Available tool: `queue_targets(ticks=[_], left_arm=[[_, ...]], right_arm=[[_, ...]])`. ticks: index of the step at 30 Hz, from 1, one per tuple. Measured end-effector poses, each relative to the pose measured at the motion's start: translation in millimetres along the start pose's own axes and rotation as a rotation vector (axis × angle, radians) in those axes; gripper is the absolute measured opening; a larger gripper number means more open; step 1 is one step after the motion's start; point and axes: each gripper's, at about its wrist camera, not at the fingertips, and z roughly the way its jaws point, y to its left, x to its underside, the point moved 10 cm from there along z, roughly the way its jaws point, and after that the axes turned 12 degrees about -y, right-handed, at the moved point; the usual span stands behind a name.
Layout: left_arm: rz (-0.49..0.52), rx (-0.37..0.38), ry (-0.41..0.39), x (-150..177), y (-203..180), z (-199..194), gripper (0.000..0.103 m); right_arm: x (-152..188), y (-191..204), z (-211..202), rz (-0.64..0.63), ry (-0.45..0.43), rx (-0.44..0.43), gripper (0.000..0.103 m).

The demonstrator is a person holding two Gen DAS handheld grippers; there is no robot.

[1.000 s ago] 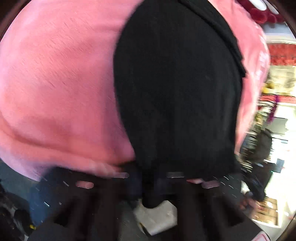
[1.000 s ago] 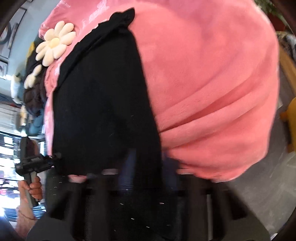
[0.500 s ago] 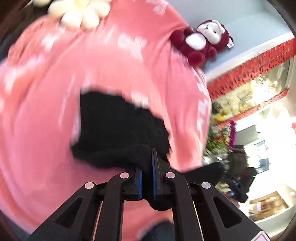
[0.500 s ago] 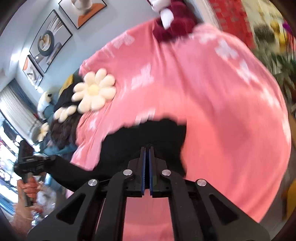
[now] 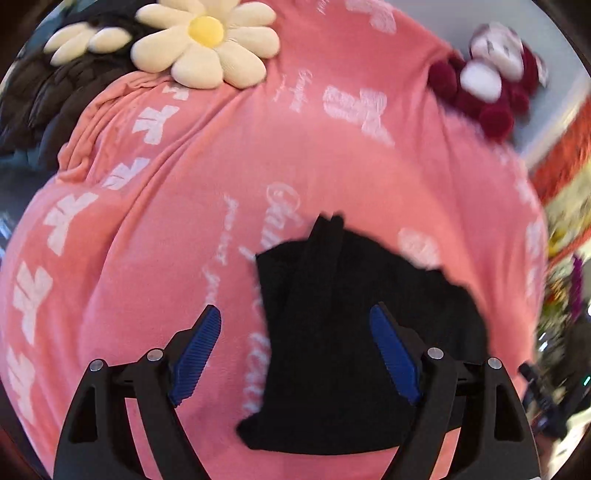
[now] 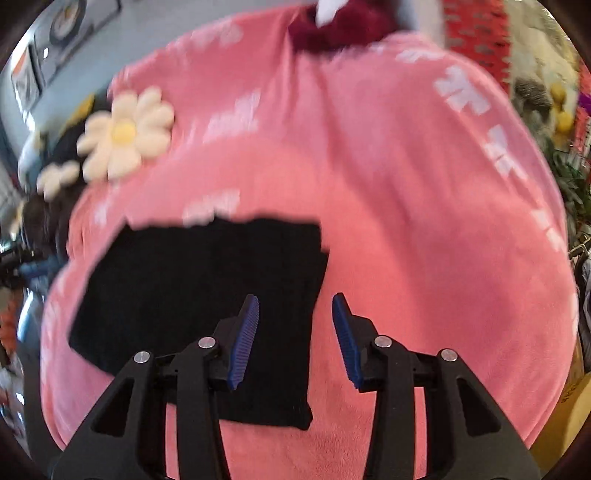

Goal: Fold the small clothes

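A small black garment (image 5: 343,332) lies folded on a pink blanket (image 5: 147,240) with white print. In the right wrist view the black garment (image 6: 199,291) shows as a flat rectangle. My left gripper (image 5: 295,332) is open and empty, its blue pads (image 5: 199,343) straddling the garment's left part just above it. My right gripper (image 6: 295,321) is open and empty over the garment's right edge; its left pad (image 6: 243,332) is over the black cloth, its right pad over pink blanket (image 6: 424,221).
A cream daisy cushion (image 5: 207,40) lies at the blanket's far left beside a dark quilted item (image 5: 44,96). A maroon and white plush toy (image 5: 495,85) sits at the far right; it also shows in the right wrist view (image 6: 336,26). Room clutter lies beyond the blanket's right edge.
Both grippers were shut on the black garment half a second ago. They have opened and let it go; it now lies flat on the blanket.
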Motion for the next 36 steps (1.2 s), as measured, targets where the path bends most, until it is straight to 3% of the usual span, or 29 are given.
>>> queue_targets(ticks=[9,11,12,13,14,18,20,22,23,25,26,27,28,29,31,36], left_arm=[[-0.080,0.004,0.070,13,-11,72,0.077],[-0.089,0.031,0.073,14,-14,84,0.039],[-0.091,0.041,0.098,18,-15,88,0.004],[-0.106,0.051,0.120,22,-15,91,0.001],[-0.110,0.057,0.105,21,-14,88,0.001],[-0.092,0.068,-0.004,7,-2,48,0.001],[-0.117,0.040,-0.023,9,14,37,0.002],[-0.085,-0.007,0.025,24,25,48,0.012],[-0.072,-0.030,0.086,37,29,57,0.015],[-0.098,-0.042,0.170,56,33,60,0.025],[-0.130,-0.016,0.153,58,32,53,0.030],[-0.156,0.017,0.120,59,31,43,0.051],[-0.164,0.040,0.078,60,31,29,0.072],[-0.159,0.045,0.044,62,31,17,0.075],[-0.134,0.075,0.023,76,29,1,0.077],[-0.167,0.110,0.146,129,25,7,0.077]], right_arm=[[-8,-10,58,0.163,0.060,-0.006,0.041],[-8,-12,71,0.177,0.077,0.014,0.047],[-7,-9,79,0.161,0.083,0.010,0.047],[-7,-4,83,0.140,0.093,-0.007,0.034],[-6,2,86,0.119,0.107,-0.018,0.003],[-43,24,60,0.078,-0.025,-0.094,0.003],[-47,27,61,0.065,-0.036,-0.099,0.006],[-26,14,82,0.019,0.053,-0.010,0.008],[-18,8,85,0.017,0.080,0.020,0.008],[-5,0,70,0.085,0.080,0.011,0.008],[-2,-1,61,0.100,0.069,0.004,0.010],[6,-4,45,0.109,0.052,0.000,0.015],[13,-6,33,0.113,0.040,0.007,0.039],[24,-9,20,0.119,0.026,0.016,0.058],[47,-7,11,0.140,0.054,-0.012,0.058],[85,1,23,0.256,0.145,-0.083,0.059]])
